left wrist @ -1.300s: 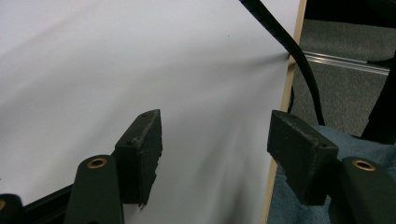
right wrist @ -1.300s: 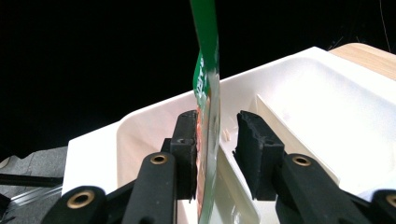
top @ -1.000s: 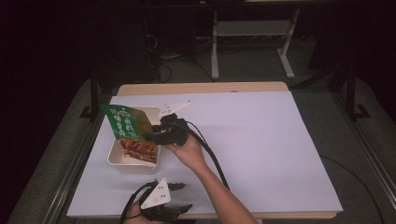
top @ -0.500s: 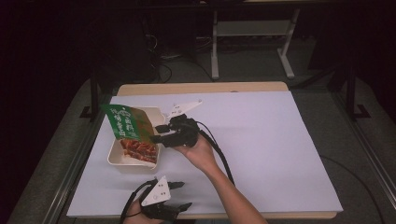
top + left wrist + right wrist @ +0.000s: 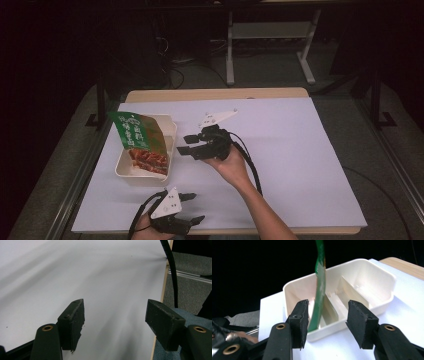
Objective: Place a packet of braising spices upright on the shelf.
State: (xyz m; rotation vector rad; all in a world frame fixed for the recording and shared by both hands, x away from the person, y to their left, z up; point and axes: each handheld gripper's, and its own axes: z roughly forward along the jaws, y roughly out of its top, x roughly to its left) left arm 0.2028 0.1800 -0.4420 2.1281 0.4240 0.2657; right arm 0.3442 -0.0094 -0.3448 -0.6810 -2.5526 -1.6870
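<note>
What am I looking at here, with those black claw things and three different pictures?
No robot here: a person holds a hand tool with two black jaws in each hand. The high view looks down on a white-covered table. The right gripper hovers beside a cream divided tray, jaws open and empty. The left gripper waits near the table's front edge, also open. The other two pictures come from cameras riding on the grippers, looking along their jaws. The left one faces bare table; the right one faces the tray. A green food packet stands propped in the tray, seen edge-on from the right gripper.
</note>
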